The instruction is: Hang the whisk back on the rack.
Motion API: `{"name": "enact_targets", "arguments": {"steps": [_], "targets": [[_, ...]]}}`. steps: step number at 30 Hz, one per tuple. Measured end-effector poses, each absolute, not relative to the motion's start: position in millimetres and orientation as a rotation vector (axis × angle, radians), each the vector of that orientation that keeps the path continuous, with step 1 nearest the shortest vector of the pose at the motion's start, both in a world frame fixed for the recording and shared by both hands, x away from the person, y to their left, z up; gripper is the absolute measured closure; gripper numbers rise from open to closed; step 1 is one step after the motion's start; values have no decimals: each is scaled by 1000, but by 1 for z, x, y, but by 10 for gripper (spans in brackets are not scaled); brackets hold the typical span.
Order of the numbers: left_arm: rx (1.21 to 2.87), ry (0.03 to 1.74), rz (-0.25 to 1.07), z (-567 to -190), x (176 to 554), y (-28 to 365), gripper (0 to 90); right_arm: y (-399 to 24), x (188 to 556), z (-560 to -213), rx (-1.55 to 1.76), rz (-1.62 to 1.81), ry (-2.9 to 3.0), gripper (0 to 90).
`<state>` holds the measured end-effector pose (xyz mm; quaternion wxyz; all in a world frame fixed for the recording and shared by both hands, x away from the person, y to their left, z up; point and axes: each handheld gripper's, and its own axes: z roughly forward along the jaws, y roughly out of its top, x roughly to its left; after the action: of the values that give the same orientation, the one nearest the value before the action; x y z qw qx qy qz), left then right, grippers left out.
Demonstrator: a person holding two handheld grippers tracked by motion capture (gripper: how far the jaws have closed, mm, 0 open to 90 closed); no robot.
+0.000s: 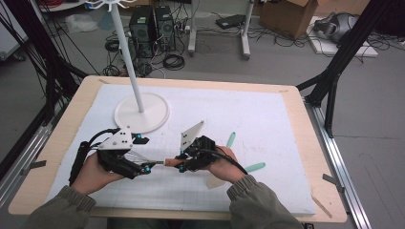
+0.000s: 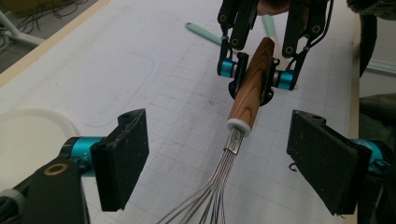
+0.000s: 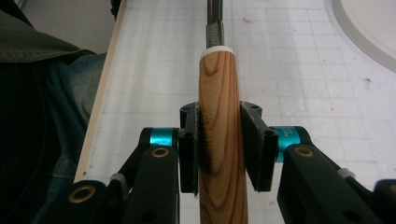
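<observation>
A: Starting at the left of the desk [image 1: 57, 143], what stood there?

B: A white stand [image 1: 142, 112], round base with a thin pole rising from it, on the white mat [image 1: 267, 119].

A: And the left tool [image 1: 149, 167]?

B: Just in front of that base, pointing right. Its jaws were spread, one on either side of the wire loops of the whisk [image 2: 247, 95], the pads clear of the wires.

A: Where was the whisk itself?

B: In the middle, near the person's edge of the desk, lifted off the mat and lying roughly level between the two tools. Wires toward the left tool, wooden handle toward the right.

A: The right tool [image 3: 226, 144]?

B: Pinching that wooden handle, both pads pressed flat against it.

A: Anything further right?

B: Two mint-green utensil handles [image 1: 255, 167] lay on the mat beyond the right hand [image 1: 224, 167].
</observation>
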<state>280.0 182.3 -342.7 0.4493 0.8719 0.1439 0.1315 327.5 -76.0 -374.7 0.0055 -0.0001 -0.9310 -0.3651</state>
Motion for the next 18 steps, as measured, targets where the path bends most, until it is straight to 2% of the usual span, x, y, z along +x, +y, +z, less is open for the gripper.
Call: {"name": "enact_targets", "arguments": {"steps": [16, 17, 18], "targets": [[2250, 310, 286, -348, 281, 175, 360, -52, 322, -367, 80, -1086, -2961, 703], [2254, 304, 281, -349, 280, 175, 404, -50, 321, -366, 92, -1086, -2957, 703], [2263, 296, 275, -349, 280, 175, 404, -50, 321, -366, 92, -1086, -2957, 703]]}}
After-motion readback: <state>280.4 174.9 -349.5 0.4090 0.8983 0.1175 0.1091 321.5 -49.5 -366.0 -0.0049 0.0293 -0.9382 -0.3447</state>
